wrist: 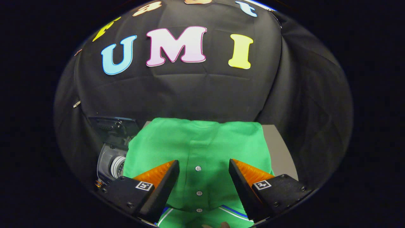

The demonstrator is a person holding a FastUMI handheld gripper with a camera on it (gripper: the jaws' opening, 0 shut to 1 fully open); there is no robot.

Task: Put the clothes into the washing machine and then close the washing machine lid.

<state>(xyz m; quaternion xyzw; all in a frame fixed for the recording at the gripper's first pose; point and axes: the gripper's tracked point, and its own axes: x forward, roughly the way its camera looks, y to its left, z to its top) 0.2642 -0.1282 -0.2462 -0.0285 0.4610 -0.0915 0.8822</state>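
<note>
The hand-held gripper hovers with its fingers spread wide and empty, over a green shirt that lies flat on the bench. The button strip runs between the fingers, the collar nearest them and the hem beyond, so the shirt's long axis points straight ahead. It looks light, soft and floppy; pinching a bunched fold near the buttons seems the surest hold. The washing machine sits ahead to the left, its lid raised.
</note>
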